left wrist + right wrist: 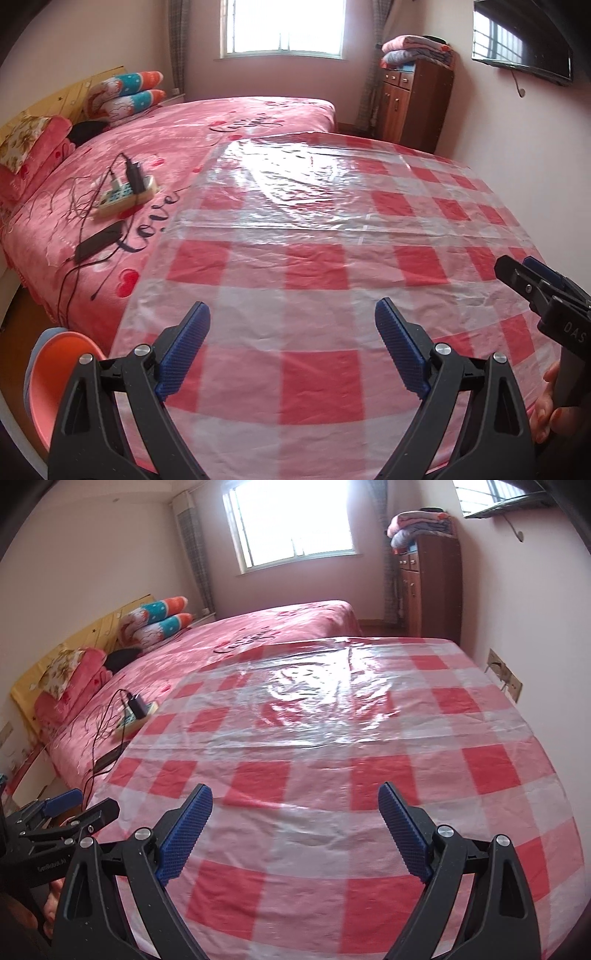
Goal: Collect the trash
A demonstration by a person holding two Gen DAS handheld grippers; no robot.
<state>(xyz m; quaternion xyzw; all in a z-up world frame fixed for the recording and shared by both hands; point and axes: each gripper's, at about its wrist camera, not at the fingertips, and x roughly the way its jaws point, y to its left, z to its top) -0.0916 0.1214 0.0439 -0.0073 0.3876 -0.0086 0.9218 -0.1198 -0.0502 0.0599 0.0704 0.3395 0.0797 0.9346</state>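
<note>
Both grippers tilt down over a table covered by a red-checked plastic sheet (pixel 321 258). The left gripper (pixel 291 343) has its 2 fingers spread wide with nothing between them. So does the right gripper (pixel 295 825), side by side with it. No trash shows on the sheet; a bed (pixel 207 125) lies beyond.

Both wrist cams sit just behind their own fingers, tilted down across a checked plastic sheet (pixel 314 266) on the table, facing the window (pixel 284 26). Sheet's near edge runs under each lens. The left cam catches the right gripper (pixel 517 269) at its right border; the right cam catches the left gripper (pixel 85 805) at its left border. Shared: sheet, pink bed (pixel 229 638), power strip (pixel 127 194), cabinet (pixel 428 587), window.
</note>
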